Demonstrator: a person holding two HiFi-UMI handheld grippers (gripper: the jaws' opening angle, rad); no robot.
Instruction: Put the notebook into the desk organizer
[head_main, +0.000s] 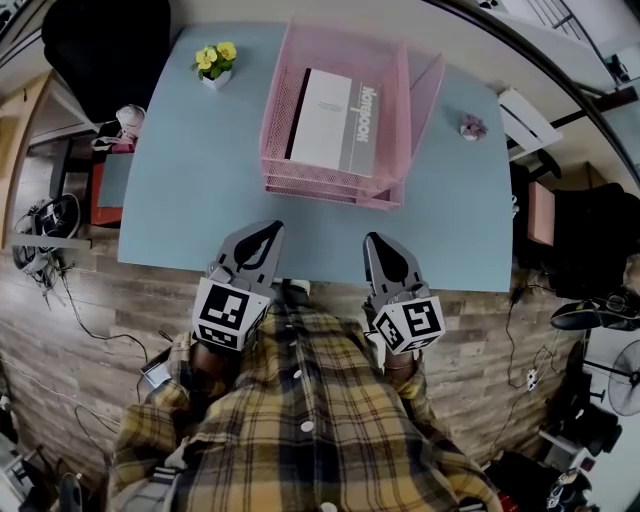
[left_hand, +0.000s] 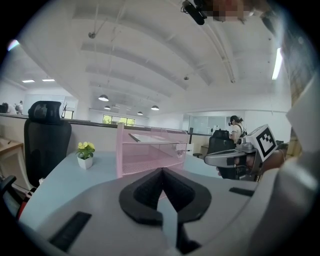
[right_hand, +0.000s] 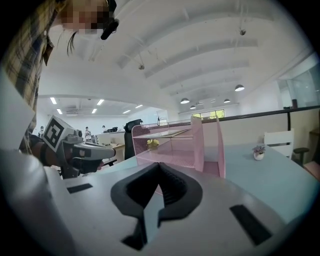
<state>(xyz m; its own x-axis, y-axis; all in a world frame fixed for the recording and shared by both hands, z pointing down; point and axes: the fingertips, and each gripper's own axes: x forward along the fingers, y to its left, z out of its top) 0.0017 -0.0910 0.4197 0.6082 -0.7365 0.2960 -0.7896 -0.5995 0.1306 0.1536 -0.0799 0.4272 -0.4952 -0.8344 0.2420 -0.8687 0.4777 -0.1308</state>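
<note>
Notebook (head_main: 335, 122) lay flat in pink organizer (head_main: 330, 190) at 12 o'clock, task apparently done. Left gripper (head_main: 266, 232) and right gripper (head_main: 376, 243) clenched, empty, sat clear at 6 o'clock by table (head_main: 200, 210) edge.

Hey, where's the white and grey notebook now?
In the head view the notebook lies flat in the top tray of the pink mesh desk organizer, far centre of the blue table, right of the yellow flower pot.

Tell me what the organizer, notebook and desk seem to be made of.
Organizer: pink wire mesh, probably coated metal; its walls show a fine see-through grid.
Notebook: paper or card cover, matte white and grey with print on it.
Desk: smooth pale blue top, likely laminate; the colour is even, with no grain and a soft sheen.
</note>
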